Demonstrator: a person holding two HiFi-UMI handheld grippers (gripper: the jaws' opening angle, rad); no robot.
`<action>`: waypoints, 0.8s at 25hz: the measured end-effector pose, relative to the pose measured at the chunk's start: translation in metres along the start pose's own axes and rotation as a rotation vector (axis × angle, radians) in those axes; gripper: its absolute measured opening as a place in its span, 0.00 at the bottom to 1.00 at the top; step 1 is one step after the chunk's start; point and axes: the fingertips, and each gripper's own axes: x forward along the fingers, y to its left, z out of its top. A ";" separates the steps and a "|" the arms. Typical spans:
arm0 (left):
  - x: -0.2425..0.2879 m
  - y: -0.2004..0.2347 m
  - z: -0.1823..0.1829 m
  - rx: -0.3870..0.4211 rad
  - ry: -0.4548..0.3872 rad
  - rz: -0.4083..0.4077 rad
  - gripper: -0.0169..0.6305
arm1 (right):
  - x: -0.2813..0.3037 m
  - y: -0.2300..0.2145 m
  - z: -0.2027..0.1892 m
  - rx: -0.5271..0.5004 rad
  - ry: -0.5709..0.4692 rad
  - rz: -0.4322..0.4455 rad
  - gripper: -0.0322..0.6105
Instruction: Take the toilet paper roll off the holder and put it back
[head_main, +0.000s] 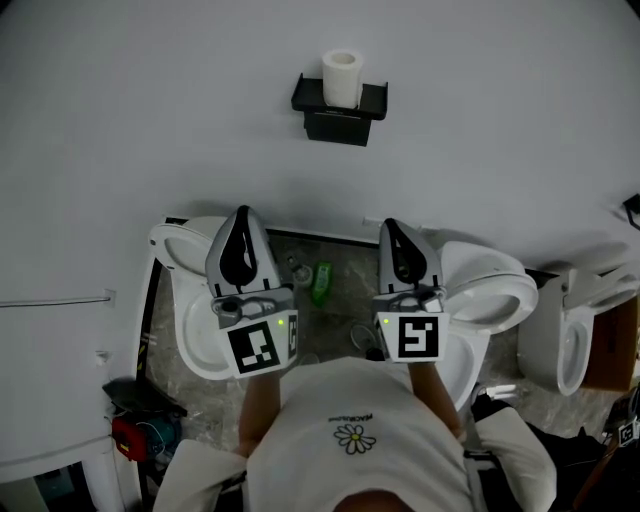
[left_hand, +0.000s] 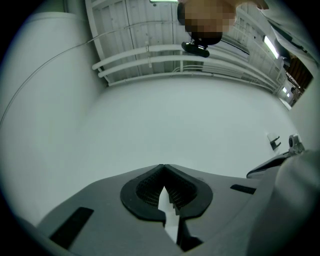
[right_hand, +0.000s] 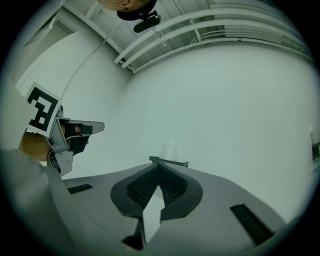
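My right claw is closed, its two jaws meeting at the tips with nothing between them; only bare wall shows through the slot behind the pads. My left claw is the same: jaws together and empty. I hold both low in front of my chest, side by side but apart, pointing up toward the wall.

Straight past the tips of my right claw, well apart from them, the toilet paper roll stands upright on top of the black holder fixed to the wall. Neither claw touches the roll or the holder. My left claw faces plain wall, off to the side of the roll.

Below my claws are two white toilets, with a green bottle on the floor between them.

As I judge it, the roll sitting on the holder with both claws shut and far from it fits either end of the job: lift-off not yet begun, or the roll already put back. These views alone cannot settle which. If it is the start, everything is left: reach up, open, grip the roll, lift it off, set it back.
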 end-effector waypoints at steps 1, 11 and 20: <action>0.001 0.000 -0.002 0.000 0.005 0.001 0.05 | 0.003 0.000 0.000 0.001 0.000 0.006 0.06; 0.008 0.021 -0.007 0.000 0.015 0.030 0.05 | 0.088 -0.016 0.077 0.016 -0.152 0.087 0.14; 0.011 0.040 -0.019 -0.008 0.038 0.051 0.05 | 0.196 -0.039 0.073 0.104 -0.025 0.014 0.52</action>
